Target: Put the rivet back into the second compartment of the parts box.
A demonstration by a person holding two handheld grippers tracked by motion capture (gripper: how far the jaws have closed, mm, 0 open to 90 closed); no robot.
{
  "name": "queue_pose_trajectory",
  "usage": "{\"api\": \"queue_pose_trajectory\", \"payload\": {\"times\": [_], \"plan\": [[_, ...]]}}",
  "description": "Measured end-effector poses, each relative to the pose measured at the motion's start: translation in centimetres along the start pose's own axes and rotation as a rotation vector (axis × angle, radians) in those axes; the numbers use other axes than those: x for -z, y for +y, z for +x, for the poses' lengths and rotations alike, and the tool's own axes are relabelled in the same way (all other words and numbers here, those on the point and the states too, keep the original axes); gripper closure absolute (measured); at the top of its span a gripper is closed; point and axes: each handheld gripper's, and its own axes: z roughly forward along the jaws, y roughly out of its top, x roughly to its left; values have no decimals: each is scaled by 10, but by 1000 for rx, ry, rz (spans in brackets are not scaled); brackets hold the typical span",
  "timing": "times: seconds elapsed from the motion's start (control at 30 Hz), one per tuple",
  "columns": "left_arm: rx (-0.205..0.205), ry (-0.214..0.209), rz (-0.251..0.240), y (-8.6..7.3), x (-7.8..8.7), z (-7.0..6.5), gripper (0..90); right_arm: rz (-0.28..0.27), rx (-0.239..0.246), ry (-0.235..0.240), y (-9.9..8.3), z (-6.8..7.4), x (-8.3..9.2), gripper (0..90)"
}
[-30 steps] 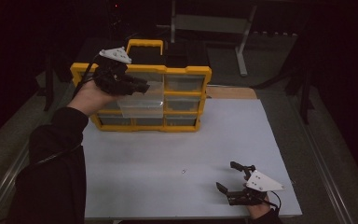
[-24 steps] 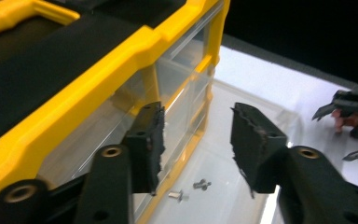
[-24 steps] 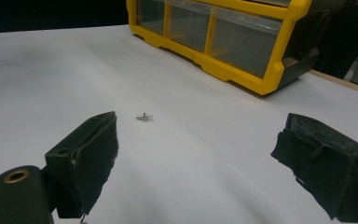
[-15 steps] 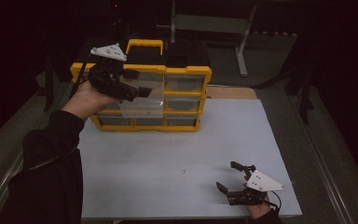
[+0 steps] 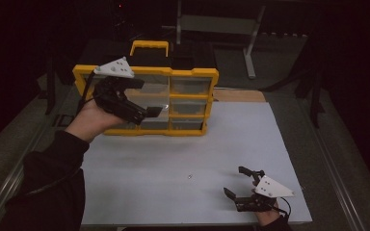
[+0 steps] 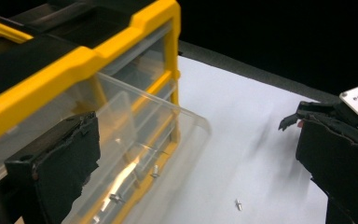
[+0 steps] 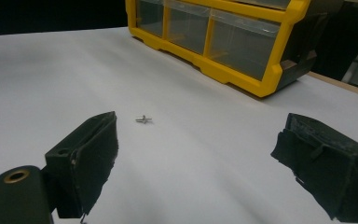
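A: High view: left gripper (image 5: 147, 103) jaws just spread wide, empty, at the pulled-out clear plastic drawer (image 6: 140, 154).
B: Small silver screw (image 7: 143, 119) lies ahead of the open, empty right gripper (image 7: 193, 163); descend squarely, pinch gently.

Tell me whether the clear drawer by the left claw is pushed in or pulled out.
Pulled out. The clear drawer juts forward past the yellow organizer frame, with small screws inside. The left claw, just opened, isn't gripping it.

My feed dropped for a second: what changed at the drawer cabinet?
The left gripper has drawn back from the yellow plastic drawer cabinet, its jaws just opening and letting go of the clear plastic drawer, which stands pulled out. The right gripper and the small metal screw on the white tabletop stayed put.
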Motion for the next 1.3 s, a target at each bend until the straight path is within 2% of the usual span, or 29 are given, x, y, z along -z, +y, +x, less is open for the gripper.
{"api": "queue_pose_trajectory", "payload": {"times": [0.03, 0.17, 0.2, 0.27, 0.3, 0.33, 0.37, 0.43, 0.47, 0.5, 0.6, 0.63, 0.77, 0.83, 0.9, 0.93, 0.97, 1.03, 1.1, 1.3], "plan": [[-4, 5, 2, -1, -1, -4, 0, 1, 0, 0, 0, 0, 0, 111], [-18, -41, -6, -7, -7, -16, 0, 0, 0, 0, 0, 0, 0, 111], [-22, -35, -6, -9, -9, -20, 0, 0, 0, 0, 0, 0, 0, 111], [-25, -67, -14, -12, -13, -25, 0, 0, -2, 0, 0, 0, 0, 111], [-33, -62, -13, -15, -16, -31, 0, -1, 0, -1, 0, 0, 0, 111], [-41, -86, -11, -18, -20, -35, 0, -2, 2, -1, 0, 0, 0, 111], [-41, -86, -11, -18, -20, -35, 0, -2, 2, -1, 0, 0, 0, 111], [-40, -98, -14, -23, -27, -42, 0, -2, 0, -2, 0, 0, 0, 111], [-38, -122, -11, -29, -35, -49, 0, -2, 0, -2, 0, 0, 1, 111], [-38, -122, -11, -29, -35, -49, 0, -2, 0, -2, 0, 0, 1, 111], [-48, -171, 12, -41, -54, -61, 0, -5, 4, -2, 1, 0, 1, 111], [-48, -171, 12, -41, -54, -61, 0, -5, 4, -2, 1, 0, 1, 111], [-34, -206, 37, -54, -73, -67, 0, -5, 0, -2, 1, -1, 1, 111], [-26, -226, 49, -61, -82, -70, 0, -6, 2, -1, 1, 0, 2, 111], [-30, -229, 62, -68, -92, -74, 0, -7, 2, -2, 1, 0, 2, 111], [-30, -239, 69, -76, -101, -78, 0, -7, 2, -2, 1, 0, 2, 111], [-30, -239, 69, -76, -101, -78, 0, -7, 2, -2, 1, 0, 2, 111], [-14, -263, 63, -85, -111, -80, 2, -7, 2, 0, 1, -1, 2, 111], [-7, -270, 77, -95, -123, -82, 3, -6, 2, 1, 1, 0, 2, 111], [0, -266, 95, -113, -143, -84, 45, -5, 7, 3, 1, -1, 1, 111]]}}
